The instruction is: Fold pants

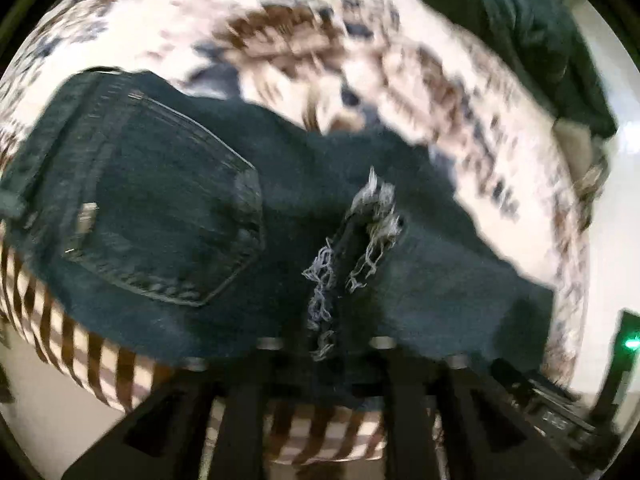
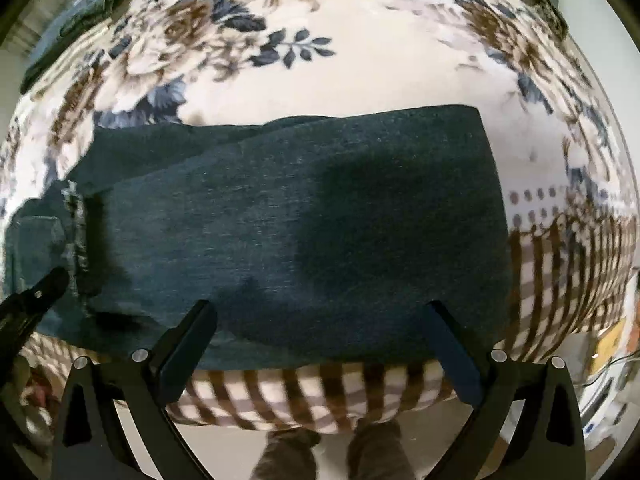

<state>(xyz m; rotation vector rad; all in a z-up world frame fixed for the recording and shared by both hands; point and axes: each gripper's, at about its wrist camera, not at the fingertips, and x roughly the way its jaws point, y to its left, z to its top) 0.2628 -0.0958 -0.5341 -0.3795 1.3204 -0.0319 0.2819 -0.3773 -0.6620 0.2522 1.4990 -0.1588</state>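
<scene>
Dark blue jeans (image 1: 160, 216) lie folded lengthwise on a floral blanket (image 1: 132, 32). In the left wrist view the back pocket (image 1: 172, 208) faces up and a frayed hem (image 1: 360, 248) sits folded over the seat. My left gripper (image 1: 326, 344) is shut on the frayed hem, its fingers mostly hidden by denim. In the right wrist view the folded legs (image 2: 300, 232) span the frame. My right gripper (image 2: 320, 312) is open just above the jeans' near edge. The left gripper's finger (image 2: 36, 296) shows at the far left by the frayed hem (image 2: 76, 236).
The blanket (image 2: 360, 72) covers a bed whose striped border (image 2: 320, 396) hangs over the near edge. Another dark garment (image 1: 520, 32) lies at the far right. A person's feet (image 2: 332, 452) stand on the floor below. A device with a green light (image 1: 632, 344) sits right.
</scene>
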